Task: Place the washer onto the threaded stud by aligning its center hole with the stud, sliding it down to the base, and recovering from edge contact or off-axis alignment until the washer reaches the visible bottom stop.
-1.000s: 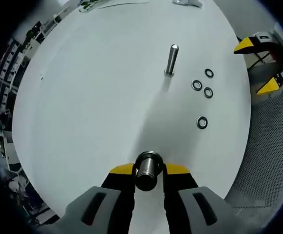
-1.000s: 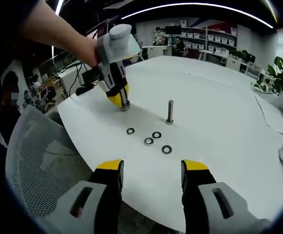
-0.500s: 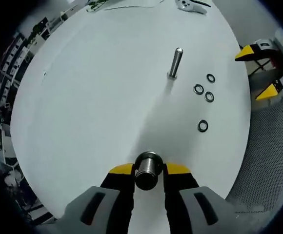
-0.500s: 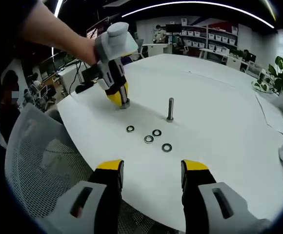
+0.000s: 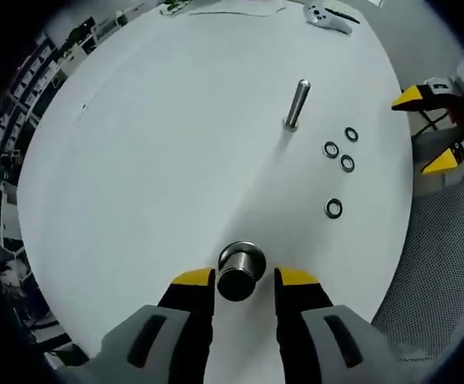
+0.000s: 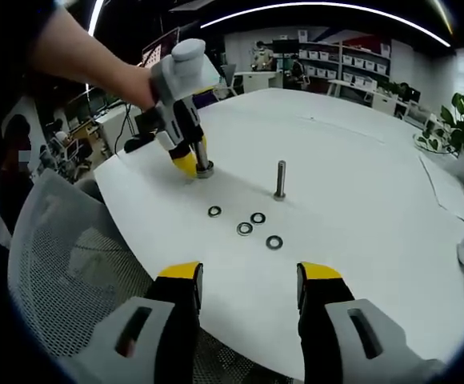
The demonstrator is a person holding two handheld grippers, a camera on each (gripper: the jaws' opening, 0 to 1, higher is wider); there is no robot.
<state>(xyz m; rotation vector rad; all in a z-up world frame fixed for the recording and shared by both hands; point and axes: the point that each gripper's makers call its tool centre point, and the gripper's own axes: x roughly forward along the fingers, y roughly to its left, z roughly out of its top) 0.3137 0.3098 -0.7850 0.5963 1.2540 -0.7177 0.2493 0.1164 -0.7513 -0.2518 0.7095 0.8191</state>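
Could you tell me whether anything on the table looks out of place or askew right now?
Nothing stands out. The threaded stud stands upright, four washers lie flat beside it, and a second stud stands between the left gripper jaws.

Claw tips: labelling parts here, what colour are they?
Yellow, on grey bodies; clearest on the right claw in the right gripper view.

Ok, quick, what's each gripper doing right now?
Left gripper: jaws apart either side of a threaded stud standing on the table, apparently not clamping it.
Right gripper: open, holding nothing.
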